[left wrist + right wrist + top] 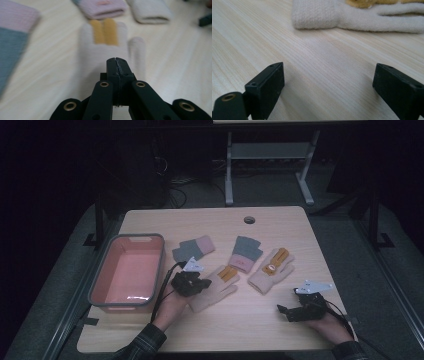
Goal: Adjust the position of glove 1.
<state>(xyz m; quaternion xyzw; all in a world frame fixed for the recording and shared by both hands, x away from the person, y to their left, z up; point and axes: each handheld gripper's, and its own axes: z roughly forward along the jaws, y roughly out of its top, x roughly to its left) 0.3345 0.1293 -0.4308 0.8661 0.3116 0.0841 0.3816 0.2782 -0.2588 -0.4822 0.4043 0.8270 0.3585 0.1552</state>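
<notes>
A cream glove (217,289) with orange fingers lies near the middle of the wooden table (240,325). My left gripper (202,283) is at its cuff end with the jaws pressed together. In the left gripper view the cream glove (100,47) stretches away from the closed tips (117,61), and a thin pale line shows between the pads. My right gripper (286,301) rests low at the front right, open, with bare wood between its fingers (265,85). Beyond it lies a second cream glove (362,15), which the high view shows further back as the second cream glove (270,269).
A pink bin with a grey rim (107,304) stands at the table's left. Two pink-and-grey gloves (192,249) (245,252) lie behind the cream ones. There is a cable hole (249,219) near the far edge. A metal table frame (229,180) stands on the floor beyond.
</notes>
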